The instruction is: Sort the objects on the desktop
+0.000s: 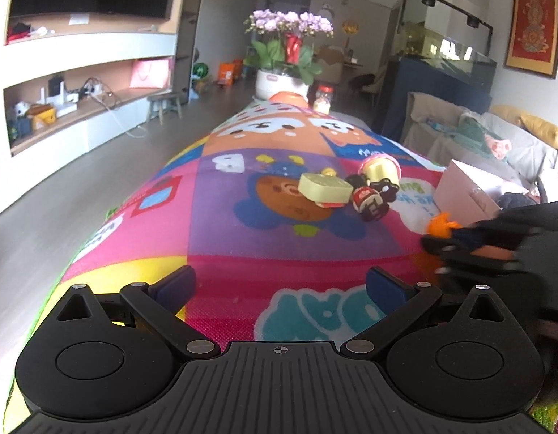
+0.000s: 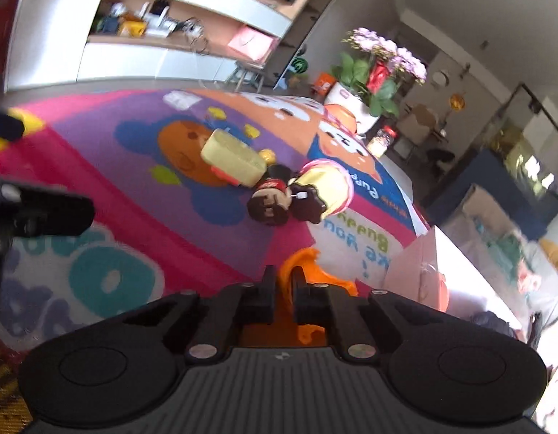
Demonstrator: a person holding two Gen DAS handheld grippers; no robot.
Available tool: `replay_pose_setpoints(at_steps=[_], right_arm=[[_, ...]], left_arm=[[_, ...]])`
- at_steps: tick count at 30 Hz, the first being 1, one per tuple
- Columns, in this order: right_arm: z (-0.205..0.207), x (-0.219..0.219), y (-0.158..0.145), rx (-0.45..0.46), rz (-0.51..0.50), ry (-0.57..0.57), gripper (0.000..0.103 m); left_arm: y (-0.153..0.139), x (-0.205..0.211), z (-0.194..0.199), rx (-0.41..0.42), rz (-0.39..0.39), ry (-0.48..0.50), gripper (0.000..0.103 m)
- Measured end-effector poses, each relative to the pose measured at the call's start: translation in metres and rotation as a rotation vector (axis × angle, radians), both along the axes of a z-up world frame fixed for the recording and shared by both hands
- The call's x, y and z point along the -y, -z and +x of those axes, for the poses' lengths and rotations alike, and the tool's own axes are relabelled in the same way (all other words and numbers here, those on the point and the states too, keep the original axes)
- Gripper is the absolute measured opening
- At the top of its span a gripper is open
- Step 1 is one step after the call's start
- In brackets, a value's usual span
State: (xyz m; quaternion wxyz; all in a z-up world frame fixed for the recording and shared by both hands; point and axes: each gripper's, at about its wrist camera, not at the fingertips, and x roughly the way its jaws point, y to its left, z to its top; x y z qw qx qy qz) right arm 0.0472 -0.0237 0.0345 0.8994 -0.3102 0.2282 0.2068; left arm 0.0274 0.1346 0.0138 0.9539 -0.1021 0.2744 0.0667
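Orange plastic toy [image 2: 300, 267] looks light, stiff, slick (judging by sheen); your right gripper [image 2: 281, 289] is clamped on its thin fin, left gripper [image 1: 280, 284] wide open, empty.

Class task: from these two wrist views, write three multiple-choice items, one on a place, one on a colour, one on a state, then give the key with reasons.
1. Where does the pale yellow block toy lie?
A. on the colourful cartoon mat
B. in the pink box
C. on the floor

2. What colour is the plastic toy between the right gripper's fingers?
A. green
B. orange
C. blue

3. How does the left gripper stand?
A. shut on a doll
B. shut, empty
C. open, empty

Key: A, it rests on the mat's bear print; B, orange shows between the closed fingers; C, its blue pads stand wide apart over bare mat.
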Motion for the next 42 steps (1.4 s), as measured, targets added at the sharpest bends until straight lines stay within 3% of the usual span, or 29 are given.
replay_pose_setpoints(at_steps=[6,11,12,14,17,22,29,30,32,36,37,42], right_arm=[[-0.063,0.059,-0.046,0.016,0.107,-0.048,0.008],[-0.079,0.126,-0.05,-0.04,0.164,0.11,0.009],[-0.08,0.141,-0.049,-0.058,0.207,0.139,0.012],[-0.078,0.166,-0.043,-0.078,0.281,0.214,0.04],[-0.075,0.195,-0.034,-0.043,0.405,0.321,0.066],[-0.073,0.22,-0.019,-0.003,0.578,0.407,0.081],[-0.072,0.234,-0.013,-0.01,0.66,0.424,0.098],[-0.069,0.233,-0.012,-0.021,0.663,0.421,0.098],[-0.066,0.233,-0.01,-0.037,0.668,0.423,0.098],[-0.064,0.237,-0.008,-0.061,0.689,0.437,0.099],[-0.063,0.237,-0.008,-0.065,0.692,0.44,0.1],[-0.064,0.237,-0.008,-0.058,0.69,0.44,0.1]], left_arm=[[-0.001,0.003,-0.002,0.005,0.013,-0.002,0.103],[-0.003,0.017,0.007,-0.025,0.075,0.058,0.103],[-0.005,0.023,0.012,-0.027,0.085,0.088,0.103],[-0.009,0.034,0.021,-0.019,0.093,0.128,0.103],[-0.012,0.06,0.044,0.014,0.15,0.163,0.103],[-0.017,0.09,0.098,0.013,0.217,0.206,0.102],[-0.01,0.102,0.188,-0.081,0.258,0.138,0.098],[-0.008,0.102,0.2,-0.095,0.268,0.127,0.096],[-0.003,0.102,0.212,-0.131,0.282,0.125,0.07],[0.001,0.111,0.193,-0.136,0.347,0.198,0.061],[0.001,0.113,0.182,-0.132,0.361,0.219,0.054],[-0.011,0.113,0.104,-0.121,0.259,0.341,0.054]])
